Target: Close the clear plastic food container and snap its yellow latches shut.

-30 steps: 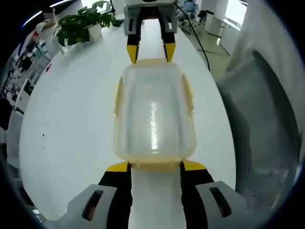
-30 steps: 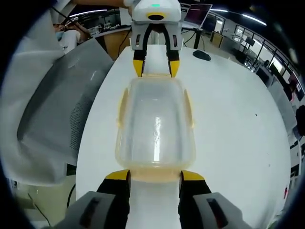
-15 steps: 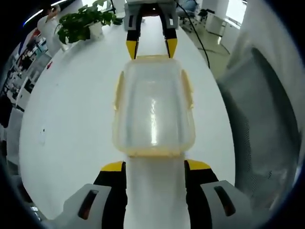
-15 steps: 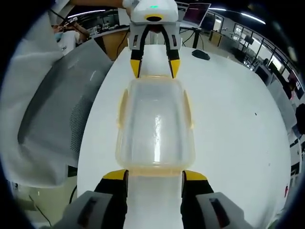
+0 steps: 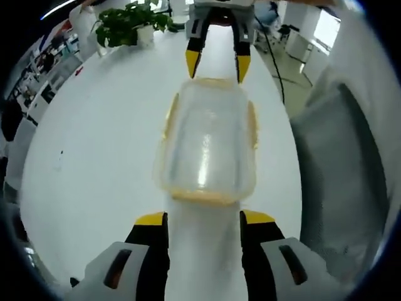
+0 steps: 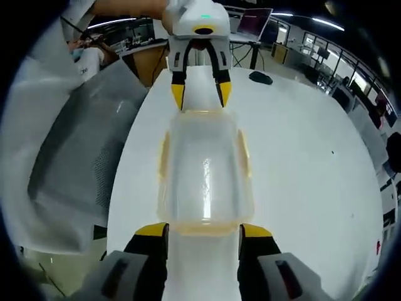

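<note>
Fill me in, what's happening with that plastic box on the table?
A person holds a two-jaw gripper in each hand, facing each other across a clear plastic food container on a white table. The lid is on and the yellow latches lie along its sides. The left gripper sits at one short end and the right gripper at the other, both with jaws open and just clear of the rim, gripping nothing. A potted plant stands at the table's far end.
</note>
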Demonstrator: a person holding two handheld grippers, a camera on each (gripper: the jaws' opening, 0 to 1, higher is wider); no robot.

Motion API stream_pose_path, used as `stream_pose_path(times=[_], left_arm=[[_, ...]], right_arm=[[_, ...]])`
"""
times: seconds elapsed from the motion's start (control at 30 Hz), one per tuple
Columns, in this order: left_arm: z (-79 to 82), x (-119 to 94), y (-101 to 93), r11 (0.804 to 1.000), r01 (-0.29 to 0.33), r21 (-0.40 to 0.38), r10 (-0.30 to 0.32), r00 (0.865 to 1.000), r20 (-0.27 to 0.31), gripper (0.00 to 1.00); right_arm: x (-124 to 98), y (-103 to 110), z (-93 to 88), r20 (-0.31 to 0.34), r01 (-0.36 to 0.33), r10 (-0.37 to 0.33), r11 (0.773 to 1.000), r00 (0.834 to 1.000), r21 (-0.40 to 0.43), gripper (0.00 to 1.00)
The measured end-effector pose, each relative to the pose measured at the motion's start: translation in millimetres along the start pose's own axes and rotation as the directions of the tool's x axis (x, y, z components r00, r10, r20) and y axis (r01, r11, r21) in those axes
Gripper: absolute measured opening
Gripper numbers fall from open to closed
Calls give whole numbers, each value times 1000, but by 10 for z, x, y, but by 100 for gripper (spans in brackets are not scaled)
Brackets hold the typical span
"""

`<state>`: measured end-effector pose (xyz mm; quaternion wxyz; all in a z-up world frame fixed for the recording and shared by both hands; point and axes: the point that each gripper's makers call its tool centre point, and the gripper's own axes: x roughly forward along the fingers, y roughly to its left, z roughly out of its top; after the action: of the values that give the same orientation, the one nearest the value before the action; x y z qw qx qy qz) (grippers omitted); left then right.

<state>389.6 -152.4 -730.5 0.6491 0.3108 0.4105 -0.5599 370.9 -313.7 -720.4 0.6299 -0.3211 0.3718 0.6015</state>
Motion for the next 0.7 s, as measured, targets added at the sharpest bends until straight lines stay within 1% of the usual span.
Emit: stream_pose_path(times=[0.13, 0.23, 0.3, 0.37, 0.4, 0.47, 0.53, 0.57, 0.6, 0.63, 0.7], left_arm=[[-8, -3, 38, 998, -18, -65, 18, 1000, 2, 40], [-15, -2, 21, 995, -14, -98, 15, 1000, 6, 41], [9, -9, -12, 991, 1, -134, 3, 1000, 29, 43], [32, -22, -17, 987, 6, -160, 2, 999, 49, 42], [58, -28, -39, 981, 16, -192, -3, 998, 67, 43], [63, -44, -31, 982, 14, -191, 0, 997, 72, 43], [66, -45, -11, 976, 1, -216, 15, 997, 74, 42], [72, -42, 5, 970, 0, -241, 19, 997, 80, 41], [76, -41, 17, 968, -2, -252, 24, 996, 84, 40], [73, -38, 43, 961, -9, -278, 34, 996, 85, 39], [76, -30, 61, 952, -9, -307, 37, 996, 87, 38]], right_arm=[[-47, -42, 93, 40, 31, -33, 998, 999, 54, 40], [-54, -86, 99, 40, 62, -66, 994, 997, 94, 37], [-53, -100, 101, 42, 78, -85, 987, 996, 139, 39], [-43, -79, 88, 36, 78, -85, 982, 996, 170, 38], [-30, -69, 80, 33, 82, -90, 979, 995, 185, 38], [-17, -55, 65, 27, 92, -100, 972, 995, 215, 39], [-14, -62, 58, 25, 110, -119, 965, 993, 239, 39], [-18, -70, 35, 14, 127, -135, 954, 991, 273, 39], [-19, -79, 31, 13, 134, -144, 949, 990, 287, 39], [-28, -101, 18, 4, 154, -162, 941, 987, 301, 39], [-37, -106, 5, -13, 176, -180, 939, 984, 295, 39]])
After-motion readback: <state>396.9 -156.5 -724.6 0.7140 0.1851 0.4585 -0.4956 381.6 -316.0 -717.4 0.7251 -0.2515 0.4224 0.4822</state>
